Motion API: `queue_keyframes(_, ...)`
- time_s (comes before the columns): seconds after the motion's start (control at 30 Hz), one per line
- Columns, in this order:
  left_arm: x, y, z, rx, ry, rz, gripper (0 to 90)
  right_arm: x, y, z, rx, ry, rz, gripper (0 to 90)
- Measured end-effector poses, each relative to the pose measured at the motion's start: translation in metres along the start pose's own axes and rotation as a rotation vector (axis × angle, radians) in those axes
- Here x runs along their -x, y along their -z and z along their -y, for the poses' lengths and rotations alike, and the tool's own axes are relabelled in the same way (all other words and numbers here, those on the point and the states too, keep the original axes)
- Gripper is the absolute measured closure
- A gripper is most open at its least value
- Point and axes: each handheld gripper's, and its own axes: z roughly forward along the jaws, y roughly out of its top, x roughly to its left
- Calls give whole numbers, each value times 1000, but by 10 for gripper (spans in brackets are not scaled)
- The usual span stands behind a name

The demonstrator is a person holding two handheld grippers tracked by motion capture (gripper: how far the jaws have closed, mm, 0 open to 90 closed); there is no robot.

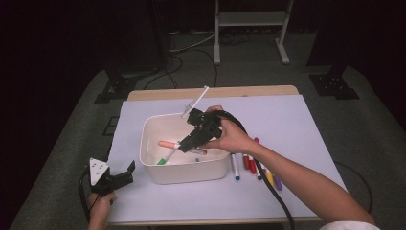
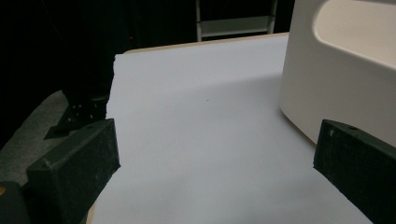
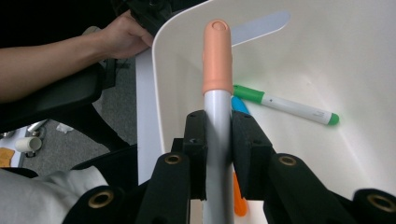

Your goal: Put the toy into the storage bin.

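The marker [image 3: 217,93] with the peach cap has a smooth grey-white barrel, and the right gripper [image 3: 218,140] has it clamped: the two black jaws are closed tight on the barrel, one on each side, with the cap sticking out past them. In the high view the right gripper [image 1: 184,143] holds it over the bin [image 1: 184,175], low inside the walls, cap [image 1: 166,143] pointing to the left.

The bin is a white, smooth, round-cornered plastic tub with a cut-out handle in its end wall [image 2: 345,28]. In it lie a green-capped marker [image 3: 289,105] with a white barrel, and a blue one [image 3: 240,105] partly hidden behind the held barrel. An orange piece [image 3: 239,198] shows under the jaws; what it is I cannot tell.

On the table [image 1: 297,120], which is covered with a pale matte sheet, a row of loose markers [image 1: 253,165] lies just right of the bin: blue, red, yellow and purple ends show, but the forearm covers part of the row, so the count is unclear. A thin white stick [image 1: 196,101] rises above the bin's far rim.

The left gripper [image 1: 125,173] rests at the table's near left corner, well apart from the bin's wall, its jaws spread wide with nothing between them. Its pads [image 2: 77,168] are rough black foam blocks.
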Motion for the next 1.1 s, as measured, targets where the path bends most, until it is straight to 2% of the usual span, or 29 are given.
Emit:
queue_keyframes(0.37, 0, 0, 0, 1, 4, 0, 0, 4, -30, -8, -34, 43, -26, 755)
queue_keyframes(0.63, 0, 0, 0, 2, 3, -1, 0, 10, -44, -9, -54, 38, -46, 755)
queue_keyframes(0.67, 0, 0, 0, 2, 2, -1, 0, 11, -48, -9, -71, 37, -47, 754)
queue_keyframes(0.83, 0, 0, 0, 1, 1, 0, 0, 12, -57, -9, -90, 33, -60, 754)
queue_keyframes(1.1, -1, 0, 0, -2, 4, 1, 0, 9, -71, -9, -147, 55, -40, 754)
